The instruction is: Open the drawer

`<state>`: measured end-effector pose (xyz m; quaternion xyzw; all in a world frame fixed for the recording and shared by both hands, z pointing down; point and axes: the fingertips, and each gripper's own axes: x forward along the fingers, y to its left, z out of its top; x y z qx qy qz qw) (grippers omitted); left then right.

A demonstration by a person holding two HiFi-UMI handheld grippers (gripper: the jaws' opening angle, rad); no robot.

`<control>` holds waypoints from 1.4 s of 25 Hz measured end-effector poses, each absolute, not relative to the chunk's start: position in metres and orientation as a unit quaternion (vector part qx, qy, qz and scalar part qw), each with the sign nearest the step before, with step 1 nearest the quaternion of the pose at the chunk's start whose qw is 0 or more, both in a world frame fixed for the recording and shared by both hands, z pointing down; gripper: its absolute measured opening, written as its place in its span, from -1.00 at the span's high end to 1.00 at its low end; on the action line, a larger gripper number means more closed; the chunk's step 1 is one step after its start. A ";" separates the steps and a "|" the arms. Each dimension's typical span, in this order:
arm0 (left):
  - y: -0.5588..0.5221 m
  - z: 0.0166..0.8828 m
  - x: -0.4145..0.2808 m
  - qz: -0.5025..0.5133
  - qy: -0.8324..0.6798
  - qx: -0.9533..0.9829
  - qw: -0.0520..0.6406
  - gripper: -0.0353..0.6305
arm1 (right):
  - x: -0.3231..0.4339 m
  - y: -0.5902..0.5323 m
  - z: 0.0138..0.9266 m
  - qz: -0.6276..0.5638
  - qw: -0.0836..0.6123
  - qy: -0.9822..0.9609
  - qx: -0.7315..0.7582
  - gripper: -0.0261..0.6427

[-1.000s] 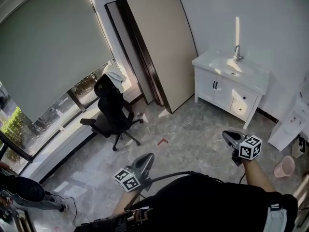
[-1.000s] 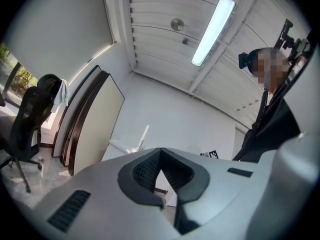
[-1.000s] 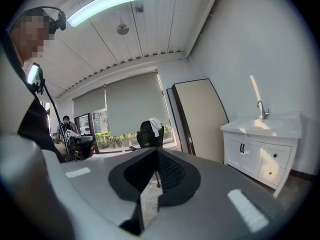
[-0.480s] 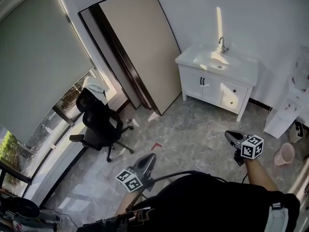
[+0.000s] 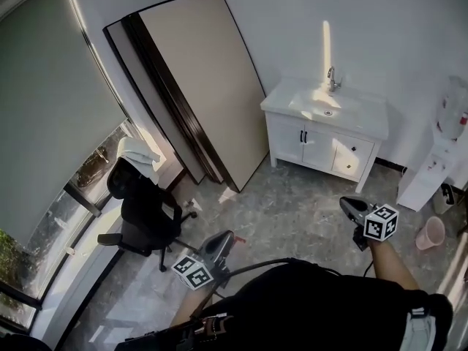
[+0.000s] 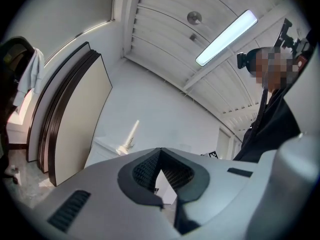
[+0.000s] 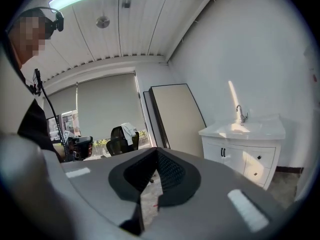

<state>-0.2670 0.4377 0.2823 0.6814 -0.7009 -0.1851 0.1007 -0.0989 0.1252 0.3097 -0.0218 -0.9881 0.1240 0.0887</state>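
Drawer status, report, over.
Left gripper, right gripper shut, empty. Vanity drawers closed, well ahead. Office chair off left, out of the path.

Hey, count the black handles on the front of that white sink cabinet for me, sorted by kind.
Black vertical bar handles: 2
Small black round knobs: 2
Total: 4

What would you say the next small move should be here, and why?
Probably walk closer to the white vanity, leading with the right claw: its closed drawers stand well out of reach across the room, and that claw and the left claw are both shut, holding nothing.
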 end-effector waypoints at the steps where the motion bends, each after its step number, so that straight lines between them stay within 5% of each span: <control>1: 0.444 0.282 -0.284 -0.185 -0.700 0.683 0.099 0.89 | -0.114 0.132 0.308 0.124 0.087 -0.988 -0.021 0.92; 21: 0.488 0.308 -0.449 -0.205 -0.720 0.652 0.122 0.89 | -0.302 0.169 0.311 0.112 0.120 -0.985 -0.061 0.92; 35: 0.376 0.279 -0.506 -0.197 -0.782 0.587 0.075 0.89 | -0.415 0.032 0.294 0.093 0.099 -0.979 -0.150 0.92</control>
